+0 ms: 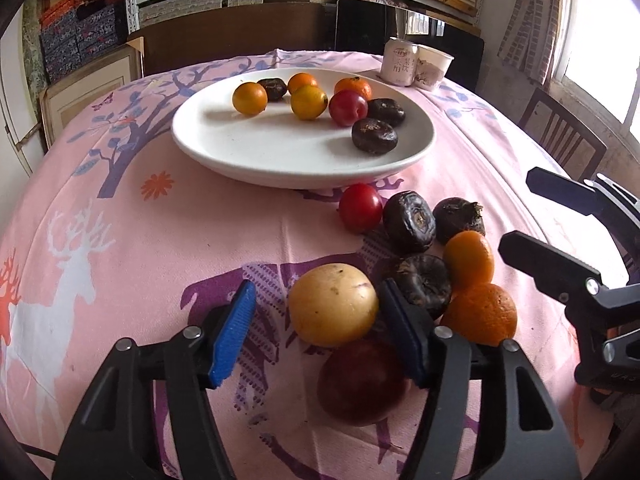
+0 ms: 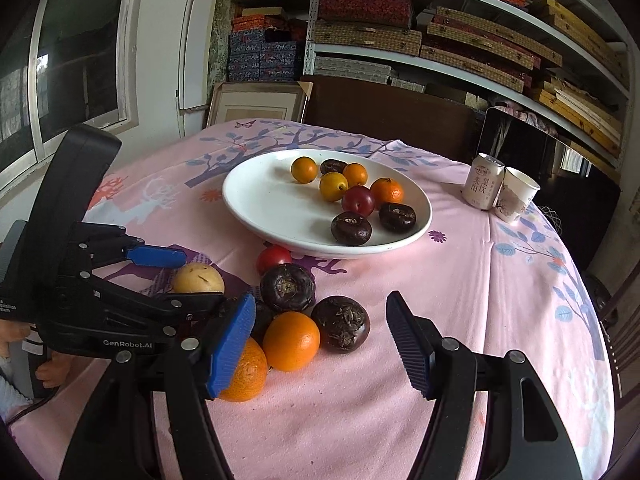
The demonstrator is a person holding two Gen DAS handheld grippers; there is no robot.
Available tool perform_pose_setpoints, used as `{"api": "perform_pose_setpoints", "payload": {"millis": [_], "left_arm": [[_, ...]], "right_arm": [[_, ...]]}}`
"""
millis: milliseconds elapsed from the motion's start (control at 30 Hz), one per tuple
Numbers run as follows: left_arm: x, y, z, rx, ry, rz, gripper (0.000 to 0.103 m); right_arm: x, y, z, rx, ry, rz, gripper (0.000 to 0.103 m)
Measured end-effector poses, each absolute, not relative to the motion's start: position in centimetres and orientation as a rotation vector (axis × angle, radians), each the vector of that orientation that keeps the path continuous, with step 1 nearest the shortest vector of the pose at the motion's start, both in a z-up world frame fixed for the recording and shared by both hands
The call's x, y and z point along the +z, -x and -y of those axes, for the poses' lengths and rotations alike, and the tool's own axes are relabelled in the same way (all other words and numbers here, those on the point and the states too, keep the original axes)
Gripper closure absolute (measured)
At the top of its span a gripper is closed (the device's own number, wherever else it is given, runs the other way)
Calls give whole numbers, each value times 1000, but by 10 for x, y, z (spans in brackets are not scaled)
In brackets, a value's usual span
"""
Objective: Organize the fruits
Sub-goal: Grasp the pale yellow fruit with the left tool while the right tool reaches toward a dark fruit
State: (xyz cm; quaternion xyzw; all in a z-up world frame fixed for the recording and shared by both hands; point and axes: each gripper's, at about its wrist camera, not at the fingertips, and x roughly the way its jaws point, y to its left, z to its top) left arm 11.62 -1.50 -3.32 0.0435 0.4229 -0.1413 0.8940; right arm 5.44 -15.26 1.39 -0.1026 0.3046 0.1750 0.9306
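1. Eight fruits already lie in the white plate (image 1: 280, 160), which sits toward the far side of the table (image 1: 120, 240). They are three yellow-orange ones, one mandarin (image 1: 353, 87), one red plum (image 1: 348, 107) and three dark water chestnuts; the nearest of these is the chestnut (image 1: 374, 136) by the plate's near rim.

2. A loose cluster is left on the cloth, between the plate's near rim and the table's near edge. It holds a red fruit (image 1: 360, 207) just beside the rim, three more dark chestnuts, two oranges (image 2: 291, 341), a pale yellow fruit (image 1: 333, 305) and a large dark-red fruit (image 1: 360, 384) nearest the edge.

3. The left gripper (image 1: 316, 332) is spread wide around the pale yellow fruit. Its right pad sits just beside the fruit and its left pad stands apart, so nothing is pinched yet.

4. The right gripper (image 2: 320, 340) is also spread and empty. It hovers over the cloth with the nearer orange (image 2: 244, 374) partly behind its left pad and a chestnut (image 2: 341, 325) ahead between the pads.

5. By my count the job is roughly half done: eight fruits plated, about eight to go. The pale yellow fruit looks like the next one to be lifted.

6. A drinks can (image 1: 398, 62) and a paper cup (image 1: 434, 67) stand at the table's far edge, outside the task.
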Motion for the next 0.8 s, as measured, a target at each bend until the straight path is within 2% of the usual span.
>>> {"api": "perform_pose_setpoints", "payload": {"millis": [67,100,333,533,633,800], "left_arm": [[-31,-113,20,-305,-114,-859,58],[-30,-111,23,-310,-124,-853,60],[-21,-109,12,-280,-89,-826,60],[-14,-117,-22,-174,14,-817,60],[-15,-119,-27,-161,30,-830,60],[-15,-116,-21,-173,6,-823,60]], "right_arm": [[14,-54,153,356,210,-625,34],[14,-54,153,355,209,-626,34],[11,-61,160,373,164,-672,34],[0,-85,184,396,1,-810,34],[-9,-95,192,412,-64,-876,44],[-13,-98,197,404,-99,-890,49]]}}
